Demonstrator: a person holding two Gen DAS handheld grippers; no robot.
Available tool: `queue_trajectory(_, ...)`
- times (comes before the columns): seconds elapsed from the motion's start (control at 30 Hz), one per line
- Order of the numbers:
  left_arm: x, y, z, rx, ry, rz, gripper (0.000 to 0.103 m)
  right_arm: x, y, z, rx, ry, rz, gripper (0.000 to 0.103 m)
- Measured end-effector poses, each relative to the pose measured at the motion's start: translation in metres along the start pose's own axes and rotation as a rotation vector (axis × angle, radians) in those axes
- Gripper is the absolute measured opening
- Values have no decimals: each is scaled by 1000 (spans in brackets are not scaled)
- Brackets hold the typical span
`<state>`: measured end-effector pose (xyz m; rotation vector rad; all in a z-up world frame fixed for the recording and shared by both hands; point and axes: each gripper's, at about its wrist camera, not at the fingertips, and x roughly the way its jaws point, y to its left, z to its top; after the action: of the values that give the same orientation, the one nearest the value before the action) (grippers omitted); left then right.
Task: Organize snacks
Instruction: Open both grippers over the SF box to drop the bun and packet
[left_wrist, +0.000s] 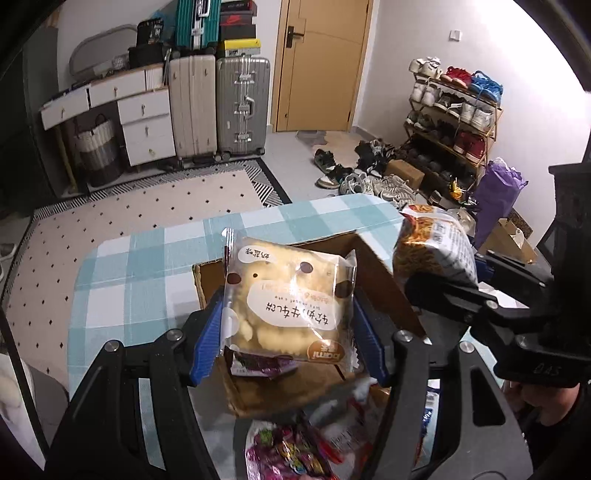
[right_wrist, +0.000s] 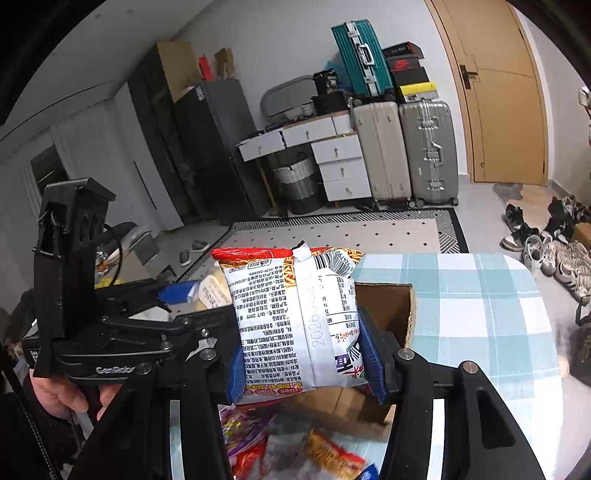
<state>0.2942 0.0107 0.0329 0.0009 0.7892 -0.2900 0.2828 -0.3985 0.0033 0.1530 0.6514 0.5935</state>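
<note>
The left gripper (left_wrist: 288, 325) is closed on a cake pack (left_wrist: 286, 302); its blue pads press the two sides of the clear wrapper, and the pack is held in the air over the open box (left_wrist: 373, 273). The right gripper (right_wrist: 304, 350) is closed on a noodle bag (right_wrist: 295, 317), with the pads against the left and right edges of the bag, which stands upright between them. This bag is also above the box, toward its right side, and it is just beside the cake pack.

The box stands on the table (left_wrist: 140, 266) with the blue checked cloth. Inside the box, under the cake pack, lies a dark purple packet (left_wrist: 258, 365), I think, but it is mostly hidden. More snacks (right_wrist: 288, 450) lie on the near side of the box, blurred.

A hand (right_wrist: 59, 395) holds the left gripper's handle.
</note>
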Motion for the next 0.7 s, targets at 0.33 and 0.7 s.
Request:
queue_trajectory(0.33, 61, 23, -2, -38, 64, -45, 62, 53, -22, -3, 14, 64, -28, 52)
queue_trajectory(0.7, 80, 31, -6, -65, 71, -12, 89, 49, -42, -8, 35, 0, -69, 84)
